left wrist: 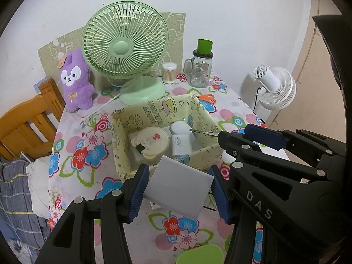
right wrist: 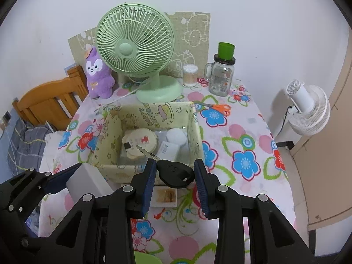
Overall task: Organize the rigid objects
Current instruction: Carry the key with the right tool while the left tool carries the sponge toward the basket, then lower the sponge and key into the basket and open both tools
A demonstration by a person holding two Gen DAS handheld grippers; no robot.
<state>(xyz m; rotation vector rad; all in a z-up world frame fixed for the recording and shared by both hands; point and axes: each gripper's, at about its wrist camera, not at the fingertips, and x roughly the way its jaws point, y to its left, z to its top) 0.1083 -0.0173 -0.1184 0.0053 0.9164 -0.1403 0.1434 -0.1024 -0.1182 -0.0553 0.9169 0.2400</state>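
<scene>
The left gripper (left wrist: 179, 190) is clamped on a white block (left wrist: 178, 187) that hides the near wall of the fabric box (left wrist: 154, 110), and a card (right wrist: 165, 195) lies half hidden under the right gripper (right wrist: 176, 176). The right gripper's jaws are apart with 1 black key (right wrist: 175, 173) between them; whether both pads touch it is unclear. The box holds 3 clear items; a 4th is cut off.

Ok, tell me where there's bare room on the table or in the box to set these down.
Free: tablecloth right of the fabric box, below the scissors; also left of the box. Inside the box, the front-left floor is bare; the round case, charger and white puck fill the rest. The back edge is crowded by the green fan, swabs and jar.
</scene>
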